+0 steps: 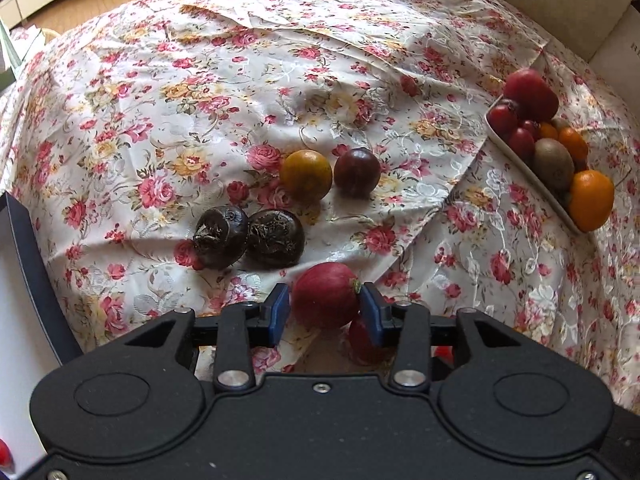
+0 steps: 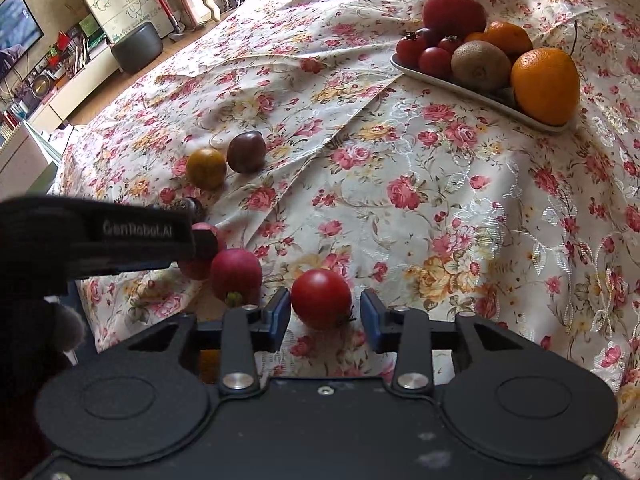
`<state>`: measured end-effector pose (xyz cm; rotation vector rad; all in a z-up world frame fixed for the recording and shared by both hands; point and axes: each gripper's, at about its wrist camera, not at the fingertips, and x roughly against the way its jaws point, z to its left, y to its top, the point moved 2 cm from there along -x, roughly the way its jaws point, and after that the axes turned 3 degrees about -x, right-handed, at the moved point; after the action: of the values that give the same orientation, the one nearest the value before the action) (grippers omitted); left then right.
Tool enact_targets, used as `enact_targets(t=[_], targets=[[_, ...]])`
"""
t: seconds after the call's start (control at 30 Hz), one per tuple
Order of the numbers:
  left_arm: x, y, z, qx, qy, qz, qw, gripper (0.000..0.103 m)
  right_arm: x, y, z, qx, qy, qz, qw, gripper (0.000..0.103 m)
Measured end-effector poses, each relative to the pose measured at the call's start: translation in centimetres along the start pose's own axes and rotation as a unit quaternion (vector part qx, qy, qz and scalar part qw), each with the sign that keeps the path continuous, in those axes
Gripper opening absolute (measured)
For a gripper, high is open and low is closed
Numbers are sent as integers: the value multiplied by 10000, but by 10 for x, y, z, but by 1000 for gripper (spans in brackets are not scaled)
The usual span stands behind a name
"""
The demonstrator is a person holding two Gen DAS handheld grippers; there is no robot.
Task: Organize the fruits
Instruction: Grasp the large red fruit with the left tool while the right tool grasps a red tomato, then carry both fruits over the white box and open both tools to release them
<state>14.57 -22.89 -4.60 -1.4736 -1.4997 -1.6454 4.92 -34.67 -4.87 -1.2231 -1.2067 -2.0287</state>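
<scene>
Fruits fill the white tray (image 2: 452,82) on your glossy floral cloth (image 2: 400,184); both jaws spread, left around a smooth radish (image 1: 325,295), right around a round tomato (image 2: 321,298).

A glossy cream cloth (image 2: 400,168) printed with pink, red and yellow roses covers the surface. On it lie a round red cherry tomato (image 2: 321,298), magenta radishes (image 2: 236,274), a mottled yellow-green tomato (image 1: 305,174), a dark purple-brown tomato (image 1: 357,172) and two blackish-brown water chestnuts (image 1: 248,237). A white oblong dish (image 2: 460,84) carries orange citrus (image 2: 545,86), a fuzzy brown kiwi (image 2: 480,65) and red tomatoes (image 2: 424,54).
</scene>
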Motion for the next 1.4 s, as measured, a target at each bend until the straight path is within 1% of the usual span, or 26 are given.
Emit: enact_targets(t=[0.13, 0.17, 0.23, 0.4, 0.47, 0.6, 0.83, 0.97, 1.13, 1.3, 1.4], targets=[[-6, 4, 2, 165, -92, 26, 9998, 53, -2, 0, 1, -8, -14, -14, 10000, 40], [-7, 4, 2, 187, -116, 39, 9997, 53, -2, 1, 1, -26, 20, -17, 10000, 35], [-10, 5, 1, 228, -180, 103, 9995, 53, 0, 3, -1, -46, 74, -11, 10000, 34], [-11, 3, -2, 179, -138, 19, 9997, 52, 12, 4, -4, -31, 99, -162, 9998, 34], [-11, 2, -3, 170, -179, -10, 9997, 49, 16, 5, -6, -69, 148, -187, 9997, 34], [-9, 0, -1, 168, -244, -105, 9995, 48, 23, 7, -11, -187, 275, -196, 9993, 34], [14, -3, 15, 321, -178, -180, 9992, 48, 32, 6, -11, -264, 329, -214, 9989, 34], [37, -6, 31, 226, 4, -278, 9994, 48, 40, 4, -3, -198, 321, -256, 9990, 34], [68, -18, 69, 340, 300, -355, 9983, 48, 52, -4, 22, 40, 426, -250, 9988, 34], [95, -34, 117, 527, 756, -412, 9949, 48, 61, -19, 64, 365, 656, -178, 9970, 34], [110, -45, 147, 676, 1075, -424, 9910, 48, 64, -31, 97, 570, 847, -88, 9947, 34]])
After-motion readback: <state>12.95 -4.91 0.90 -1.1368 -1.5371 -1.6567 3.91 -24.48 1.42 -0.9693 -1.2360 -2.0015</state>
